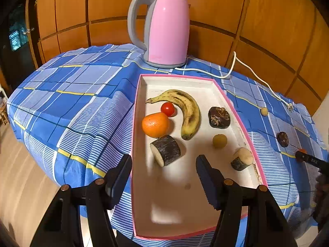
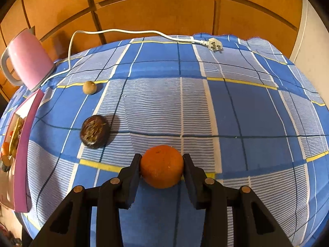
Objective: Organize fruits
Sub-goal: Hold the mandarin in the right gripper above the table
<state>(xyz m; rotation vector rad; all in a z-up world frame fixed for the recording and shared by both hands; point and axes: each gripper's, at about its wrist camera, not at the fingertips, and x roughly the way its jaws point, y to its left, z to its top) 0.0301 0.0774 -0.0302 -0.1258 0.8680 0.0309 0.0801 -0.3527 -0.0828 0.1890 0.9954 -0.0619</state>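
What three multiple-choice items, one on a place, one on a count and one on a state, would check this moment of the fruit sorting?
1. Where is the banana?
A. inside the pink-rimmed box
B. on the cloth beside the kettle
C. in the left gripper

2. How many fruits lie loose on the tablecloth, ungripped?
A. none
B. two
C. five

3. What is the right gripper doing?
A. standing open and empty
B. closed on an orange
C. holding the kettle's plug

Key: 1 A, it lies on the box's white floor. 2 B, a small pale fruit and a dark fruit. 3 B, both pads press the orange's sides.
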